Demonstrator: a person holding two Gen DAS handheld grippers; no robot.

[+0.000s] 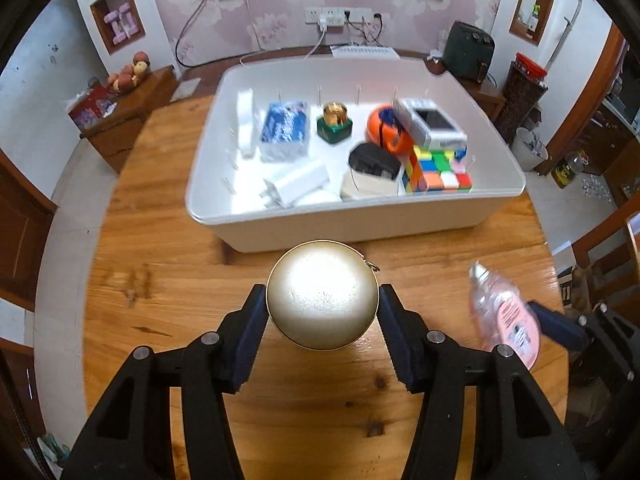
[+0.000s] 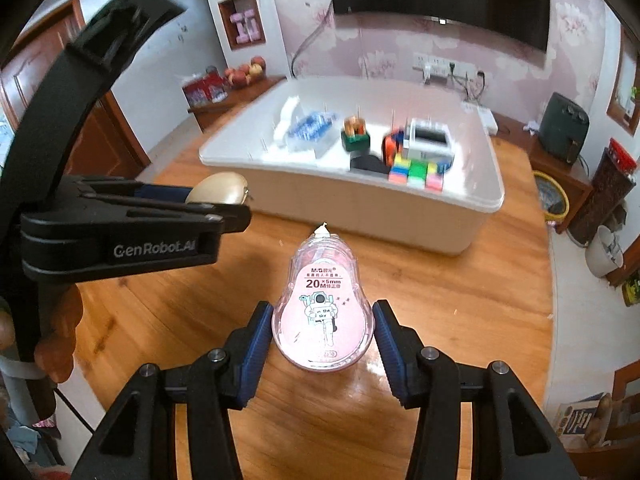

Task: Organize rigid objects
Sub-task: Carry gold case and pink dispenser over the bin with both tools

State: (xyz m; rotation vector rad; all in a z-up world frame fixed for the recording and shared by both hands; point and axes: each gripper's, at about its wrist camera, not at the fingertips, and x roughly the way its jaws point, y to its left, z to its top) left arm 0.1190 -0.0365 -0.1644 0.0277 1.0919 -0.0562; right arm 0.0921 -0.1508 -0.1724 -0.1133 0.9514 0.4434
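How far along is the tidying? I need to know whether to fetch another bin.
Mostly done: the white bin already holds the puzzle cubes, orange ball, boxes and more. In hand: the left gripper is shut on a round gold case, the right gripper on a pink correction tape. Left: putting both in; no other loose item shows on the table.

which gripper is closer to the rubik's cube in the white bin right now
Right, though only slightly. The right gripper, shut on the pink correction tape, sits nearly in front of the cube at the bin's right end. The left gripper, holding the gold tin, faces the bin's middle.
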